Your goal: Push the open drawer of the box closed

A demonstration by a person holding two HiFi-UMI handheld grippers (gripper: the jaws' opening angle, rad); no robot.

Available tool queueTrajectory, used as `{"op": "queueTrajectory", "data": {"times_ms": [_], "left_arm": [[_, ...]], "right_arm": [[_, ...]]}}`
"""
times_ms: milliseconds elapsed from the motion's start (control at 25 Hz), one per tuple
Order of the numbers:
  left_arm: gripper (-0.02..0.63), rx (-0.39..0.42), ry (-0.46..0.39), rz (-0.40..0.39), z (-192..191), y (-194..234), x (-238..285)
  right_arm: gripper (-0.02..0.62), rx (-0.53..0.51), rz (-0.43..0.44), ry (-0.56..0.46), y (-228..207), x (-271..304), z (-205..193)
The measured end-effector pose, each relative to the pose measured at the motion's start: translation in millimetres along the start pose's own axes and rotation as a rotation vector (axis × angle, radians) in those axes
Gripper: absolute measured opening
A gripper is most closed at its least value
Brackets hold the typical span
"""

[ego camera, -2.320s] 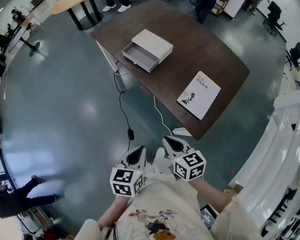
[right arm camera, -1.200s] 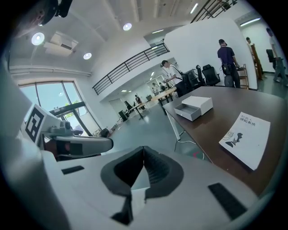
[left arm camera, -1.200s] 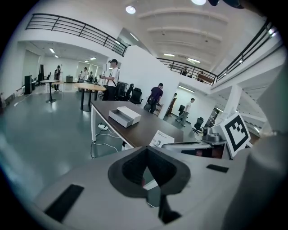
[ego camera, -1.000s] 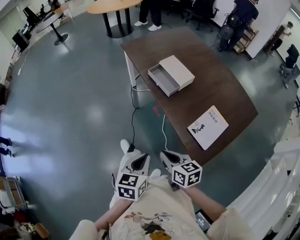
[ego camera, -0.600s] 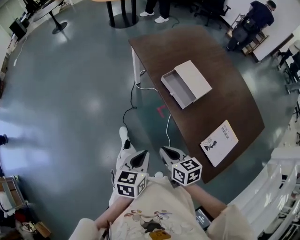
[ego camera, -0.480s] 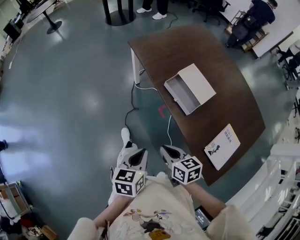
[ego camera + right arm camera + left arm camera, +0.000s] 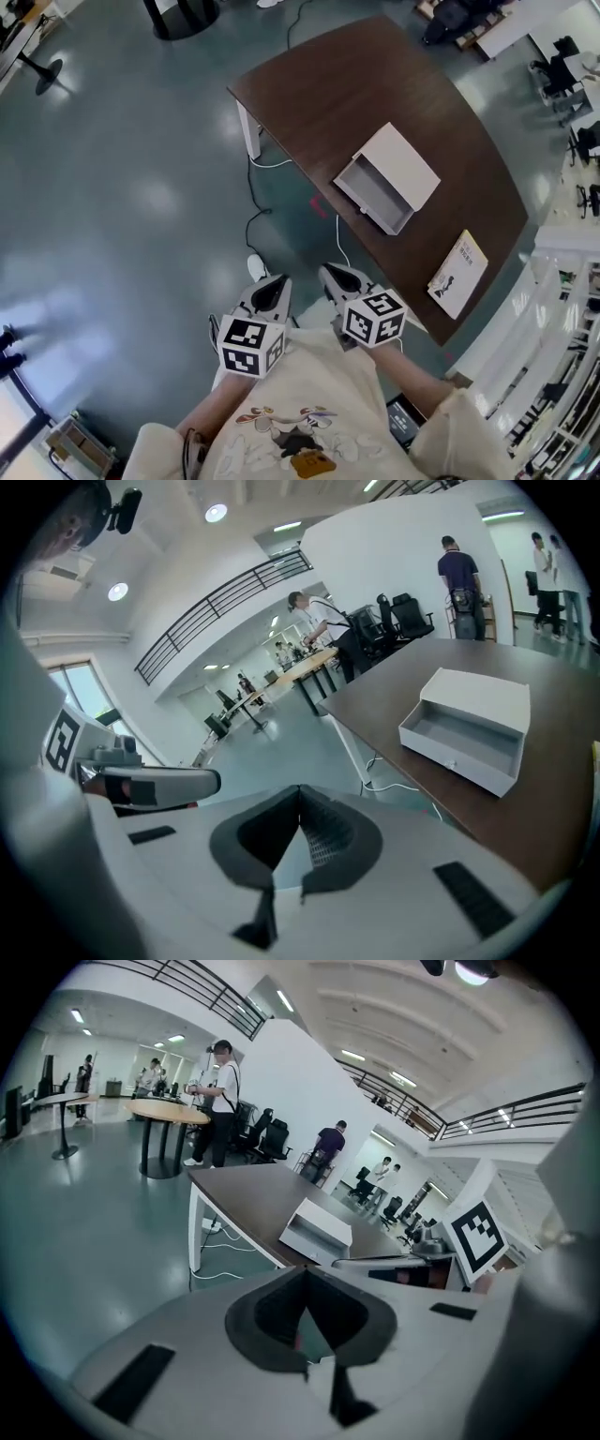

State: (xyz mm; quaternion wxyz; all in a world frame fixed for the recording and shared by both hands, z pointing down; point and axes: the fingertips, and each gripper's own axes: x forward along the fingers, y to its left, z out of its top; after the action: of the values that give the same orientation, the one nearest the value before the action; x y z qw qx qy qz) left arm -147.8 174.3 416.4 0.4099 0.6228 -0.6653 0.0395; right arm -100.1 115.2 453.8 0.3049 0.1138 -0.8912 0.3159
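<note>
A white box lies on a dark brown table, its drawer pulled out toward the table's near edge and empty. The box also shows in the left gripper view and, with its open drawer, in the right gripper view. My left gripper and right gripper are held side by side close to my body, over the floor and well short of the table. Both are shut with nothing between the jaws, as each gripper view shows.
A book lies on the table's right end. Cables trail over the floor below the table's near edge. White shelving stands at the right. People stand by a round table and chairs farther off.
The head view has swung and come nearer to the table, so the box now lies up and right of the grippers. Both grippers stay shut by my body.
</note>
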Motion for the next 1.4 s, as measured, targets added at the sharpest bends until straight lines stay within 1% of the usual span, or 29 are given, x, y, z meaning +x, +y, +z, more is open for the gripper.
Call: {"op": "queueTrajectory", "data": {"times_ms": [80, 200, 360, 440, 560, 680, 760, 840, 920, 1000, 1120, 1240, 1360, 1400], "left_arm": [[0.005, 0.024, 0.018, -0.031, 11.7, 3.9, 12.6], [0.005, 0.049, 0.057, -0.080, 18.0, -6.4, 33.0], [0.005, 0.094, 0.095, -0.106, 27.0, -14.2, 65.9], [0.005, 0.112, 0.118, -0.118, 29.0, -18.0, 80.7], [0.006, 0.155, 0.136, -0.122, 32.5, -23.2, 92.2], [0.006, 0.169, 0.148, -0.124, 36.7, -33.3, 100.0], [0.006, 0.161, 0.173, -0.150, 34.7, -43.9, 110.2], [0.006, 0.162, 0.220, -0.187, 27.9, -57.9, 120.5], [0.006, 0.201, 0.259, -0.206, 23.0, -69.3, 128.5], [0.005, 0.249, 0.282, -0.216, 22.4, -78.7, 137.6], [0.006, 0.307, 0.301, -0.230, 23.4, -92.8, 153.2], [0.005, 0.348, 0.319, -0.227, 23.9, -96.4, 169.4], [0.006, 0.366, 0.344, -0.212, 20.3, -93.4, 185.0], [0.006, 0.366, 0.349, -0.205, 18.9, -91.8, 189.9]], "right_arm": [[0.006, 0.037, -0.042, -0.015, -8.1, 7.7, 9.8], [0.006, 0.100, -0.113, -0.024, -28.6, 5.7, 12.7], [0.006, 0.164, -0.161, -0.071, -51.9, 7.4, 24.6], [0.006, 0.193, -0.166, -0.074, -58.1, 10.3, 24.2], [0.006, 0.212, -0.145, -0.081, -58.6, 13.6, 20.6], [0.006, 0.231, -0.131, -0.094, -63.5, 6.5, 22.1], [0.006, 0.248, -0.135, -0.095, -72.9, 0.0, 21.7], [0.006, 0.270, -0.150, -0.083, -82.7, -10.6, 16.4], [0.006, 0.281, -0.166, -0.079, -89.8, -22.5, 11.5], [0.006, 0.298, -0.190, -0.099, -99.9, -32.0, 9.8], [0.006, 0.362, -0.220, -0.140, -120.1, -43.7, 9.7], [0.006, 0.420, -0.233, -0.162, -139.7, -44.5, 10.1], [0.006, 0.500, -0.234, -0.178, -157.6, -39.3, 6.4], [0.006, 0.508, -0.242, -0.176, -162.1, -37.1, 4.4]]}}
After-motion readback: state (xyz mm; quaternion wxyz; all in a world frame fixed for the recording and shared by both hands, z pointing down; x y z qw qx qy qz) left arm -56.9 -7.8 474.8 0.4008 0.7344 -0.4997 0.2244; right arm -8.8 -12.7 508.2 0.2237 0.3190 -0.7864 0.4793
